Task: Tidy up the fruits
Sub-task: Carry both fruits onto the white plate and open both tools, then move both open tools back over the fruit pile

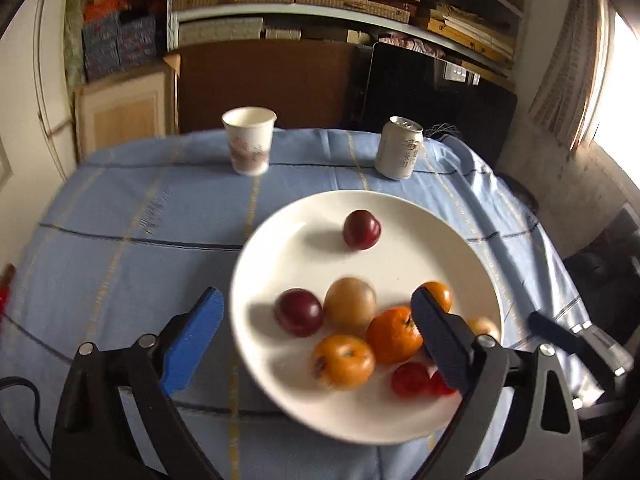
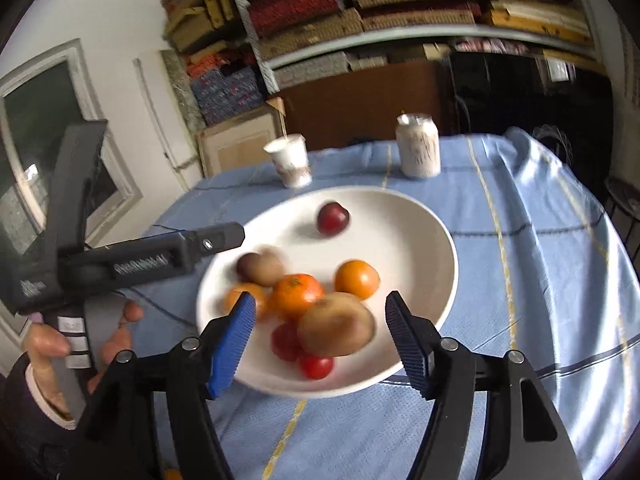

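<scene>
Daylight floods in from the window (image 1: 618,92) at the right of the left view — blown out to pure white. The cloth (image 2: 560,280) gleams with streaks of glare on its right side. Soft shadows sit under the fruit on the plate (image 1: 400,264). Motion blur smears both views, the cup (image 2: 290,160) and can (image 2: 418,146) especially — fisheye bends the shelves, corners go black.

The left gripper (image 1: 316,312) is a black plastic frame with two ribbed blue finger pads (image 1: 192,344), silver round screws at the linkage pivots and a black cable trailing off one side; the right gripper (image 2: 320,316) matches it (same blue pads), and the person's left hand (image 2: 60,344) wears a dark sleeve over a pale cuff
</scene>
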{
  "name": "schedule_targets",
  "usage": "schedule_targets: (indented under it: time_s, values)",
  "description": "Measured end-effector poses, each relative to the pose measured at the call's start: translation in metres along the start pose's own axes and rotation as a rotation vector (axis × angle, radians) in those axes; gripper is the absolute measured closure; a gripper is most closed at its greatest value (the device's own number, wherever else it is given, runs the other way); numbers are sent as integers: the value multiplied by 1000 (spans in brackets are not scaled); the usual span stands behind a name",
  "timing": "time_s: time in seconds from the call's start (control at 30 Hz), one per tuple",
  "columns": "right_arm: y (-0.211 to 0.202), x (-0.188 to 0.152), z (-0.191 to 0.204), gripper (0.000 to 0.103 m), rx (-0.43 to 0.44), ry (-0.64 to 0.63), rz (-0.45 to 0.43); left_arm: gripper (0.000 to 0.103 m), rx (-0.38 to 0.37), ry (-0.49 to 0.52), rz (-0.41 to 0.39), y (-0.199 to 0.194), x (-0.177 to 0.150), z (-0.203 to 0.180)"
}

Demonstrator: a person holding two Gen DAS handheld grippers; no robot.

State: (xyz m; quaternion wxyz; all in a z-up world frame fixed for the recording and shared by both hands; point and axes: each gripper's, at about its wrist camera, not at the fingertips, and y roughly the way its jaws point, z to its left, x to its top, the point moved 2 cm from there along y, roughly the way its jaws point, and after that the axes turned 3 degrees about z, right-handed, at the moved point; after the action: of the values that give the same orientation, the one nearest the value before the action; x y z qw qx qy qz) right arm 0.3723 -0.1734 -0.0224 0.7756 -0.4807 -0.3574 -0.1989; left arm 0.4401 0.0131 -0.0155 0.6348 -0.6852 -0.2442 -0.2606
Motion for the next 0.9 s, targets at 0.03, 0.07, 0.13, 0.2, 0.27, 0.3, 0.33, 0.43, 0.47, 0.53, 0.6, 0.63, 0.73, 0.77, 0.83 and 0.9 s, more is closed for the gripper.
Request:
schedule_targets:
  time_s: [0.03,0.07,0.13,0.2,0.27,0.3,0.33,0.43,0.47,0.53,0.6,0.63,0.73,0.77,0.83,0.9]
  values:
    - [-8,-1,3,31,3,-2,-9,9,21,21,-12,-9,-4,-2]
    - [-18,-4,6,29,10,-9,-20,8,46,46,-25,-20,-10,-4]
    - [-42,-14,17,28,10,-33,-45,8,64,79,-44,-38,-21,-8]
    - [-61,-23,25,26,11,-46,-77,7,84,91,-64,-58,-35,-9]
    - [-82,-36,33,18,12,-56,-124,5,93,83,-77,-77,-55,-10]
    - [-93,-45,37,18,9,-58,-144,5,90,80,-78,-83,-65,-9]
    - [-100,-52,40,17,9,-57,-150,5,86,79,-75,-90,-75,-9]
    - [-117,-76,44,16,29,-39,-135,5,63,80,-62,-112,-108,-5]
    - [-123,-86,46,15,23,-31,-127,5,45,72,-70,-121,-121,-1]
    - [-133,-109,48,14,3,-25,-110,5,15,58,-92,-135,-142,7]
    - [-140,-135,48,14,-30,-23,-86,5,29,33,-125,-146,-160,15]
    - [-142,-147,48,14,-42,-16,-71,5,34,11,-139,-150,-167,19]
    - [-139,-173,43,14,-56,26,3,5,13,-40,-139,-152,-185,27]
    - [-138,-180,43,14,-53,34,21,5,19,-33,-125,-150,-188,27]
    - [-135,-189,45,14,-50,40,49,5,42,-11,-130,-151,-192,25]
    - [-132,-194,52,15,-69,11,59,5,77,-3,-136,-152,-196,23]
